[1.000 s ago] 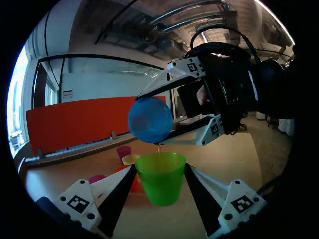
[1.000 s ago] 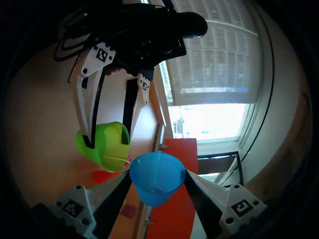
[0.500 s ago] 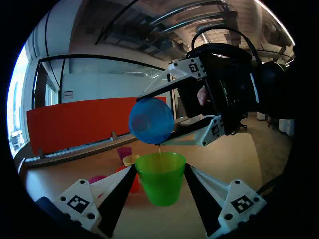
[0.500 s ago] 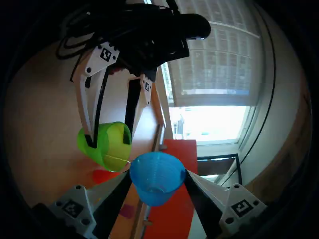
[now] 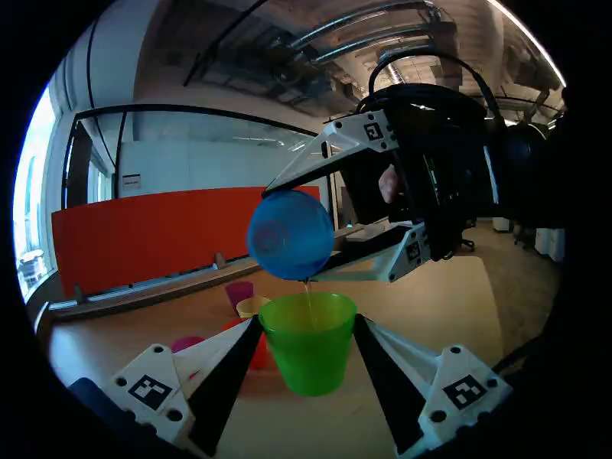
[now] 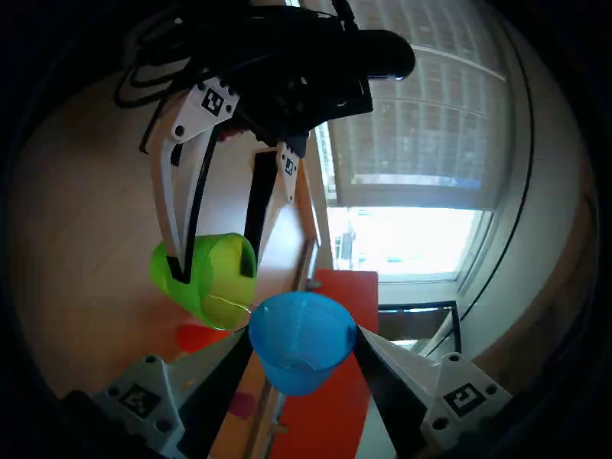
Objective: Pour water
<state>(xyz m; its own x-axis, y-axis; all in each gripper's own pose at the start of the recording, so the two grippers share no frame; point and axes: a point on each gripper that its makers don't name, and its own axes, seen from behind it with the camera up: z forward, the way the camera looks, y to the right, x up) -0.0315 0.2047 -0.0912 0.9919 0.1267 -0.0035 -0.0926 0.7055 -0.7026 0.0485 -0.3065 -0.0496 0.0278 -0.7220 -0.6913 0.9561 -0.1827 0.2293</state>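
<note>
Blue cup tipped over the green cup, water falling in a thin stream.

The left hand-held gripper [image 5: 307,330] points level across the worktop [image 5: 451,298], its 2 fingers clamped on the upright green cup [image 5: 308,356]. Just above and ahead of it, a hand [image 5: 389,183] holds the right hand-held gripper [image 6: 302,346] rolled onto its side, 2 fingers pressing the blue cup [image 6: 302,352], whose lip hangs over the green cup's mouth. A thin stream [image 5: 308,294] drops from that lip into the green cup. Against 0.5 s ago, tilt and stream look almost unchanged; in the right gripper view the left hand-held gripper's body sits slightly farther right.
</note>
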